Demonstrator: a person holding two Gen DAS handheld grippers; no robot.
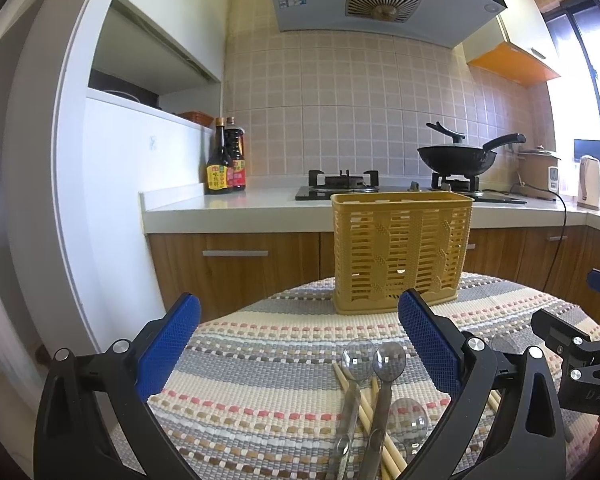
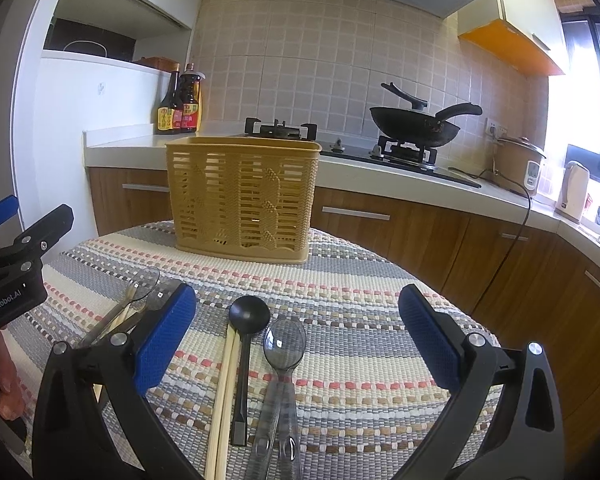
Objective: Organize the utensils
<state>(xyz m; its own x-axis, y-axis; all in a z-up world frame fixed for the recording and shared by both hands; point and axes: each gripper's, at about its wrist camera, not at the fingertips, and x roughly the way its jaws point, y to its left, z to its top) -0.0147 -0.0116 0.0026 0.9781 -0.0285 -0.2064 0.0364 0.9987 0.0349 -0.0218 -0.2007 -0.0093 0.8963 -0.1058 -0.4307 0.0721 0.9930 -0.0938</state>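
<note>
Two grippers hang over the striped mat (image 1: 260, 344), and neither has hold of anything. Your left gripper (image 1: 298, 340) has its blue pads (image 1: 166, 344) spread wide, nothing between them but woven cloth. Just right of its centre, near you, lie two clear spoons (image 1: 374, 364) side by side, bowls pointing away from you, resting across a pair of wooden chopsticks (image 1: 364, 408) that runs diagonally beneath them. A third clear spoon (image 1: 410, 418) lies just right of those, partly hidden by the right-hand finger.

Further off, the yellow slotted utensil basket (image 1: 400, 252) stands upright at the far edge of the mat, well apart from the cutlery.

Now to your right gripper (image 2: 298, 336): its jaws are wide apart too, gripping nothing. At its left edge, the clear spoons and chopsticks by the left gripper show partly behind the left pad. Between the fingers, from left to right, you have a second pair of chopsticks (image 2: 222, 408) lying lengthwise, touching a black ladle-shaped spoon (image 2: 247, 322) just beside them, then clear grey spoons (image 2: 284, 344) stacked or overlapping — how many, I cannot tell. All bowls point toward the basket (image 2: 242, 196), which sits ahead and slightly left.

Beyond the mat, the kitchen counter (image 2: 380, 172) carries sauce bottles (image 2: 180, 100) at the left and a black wok (image 2: 414, 126) on the stove to the right.
</note>
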